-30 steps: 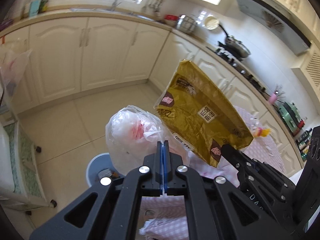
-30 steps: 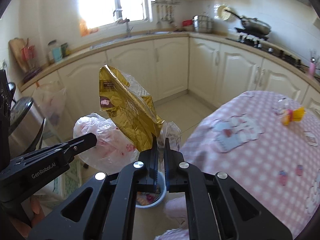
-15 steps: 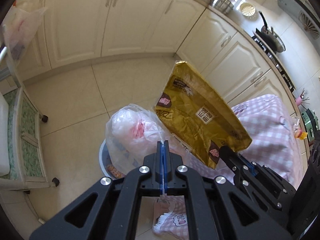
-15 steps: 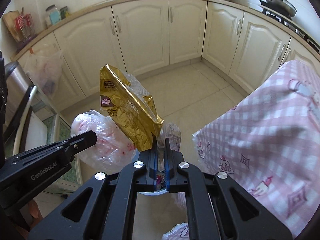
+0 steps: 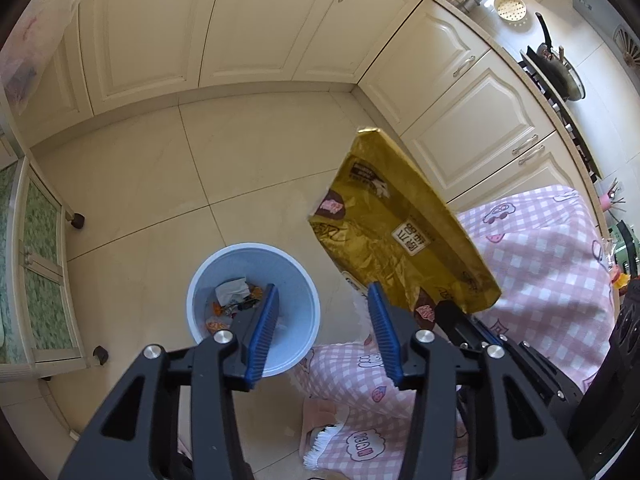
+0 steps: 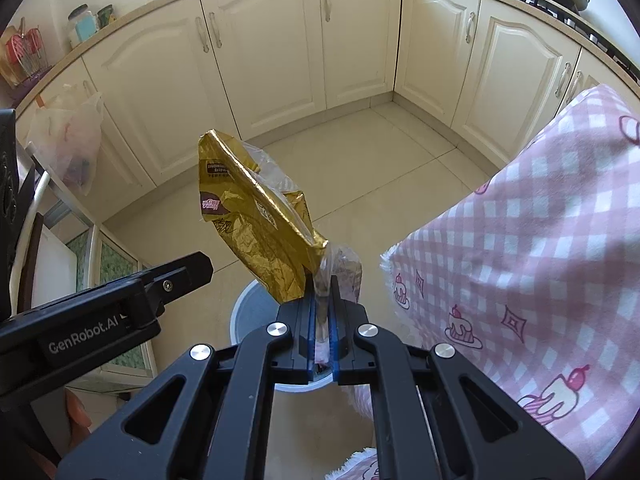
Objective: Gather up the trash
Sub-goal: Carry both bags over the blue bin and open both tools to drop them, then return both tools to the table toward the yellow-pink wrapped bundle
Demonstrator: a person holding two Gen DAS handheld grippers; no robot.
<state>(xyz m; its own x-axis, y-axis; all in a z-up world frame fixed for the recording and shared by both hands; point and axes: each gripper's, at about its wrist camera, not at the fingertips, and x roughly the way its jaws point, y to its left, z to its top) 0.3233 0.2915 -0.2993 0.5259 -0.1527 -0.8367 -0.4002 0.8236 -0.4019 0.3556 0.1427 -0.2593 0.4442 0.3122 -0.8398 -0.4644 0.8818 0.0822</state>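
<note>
A light blue bin stands on the floor tiles with several wrappers at its bottom. Right above it hangs my left gripper; its jaws are opening and nothing is between the blue pads. To its right, my right gripper is shut on the lower corner of a crumpled gold snack bag, pinching a clear plastic strip with it. The gold snack bag sticks up beside the bin, most of which it hides in the right wrist view. One left finger reaches in from the left.
A table under a pink checked cloth stands close on the right, its edge beside the bin. Cream cabinets ring the floor. A wheeled cart is on the left, with a plastic bag hanging near it. A slipper lies below.
The left jaws have opened and the clear plastic bag they held is gone from them. Both grippers sank toward the bin. The right still holds the gold bag.
</note>
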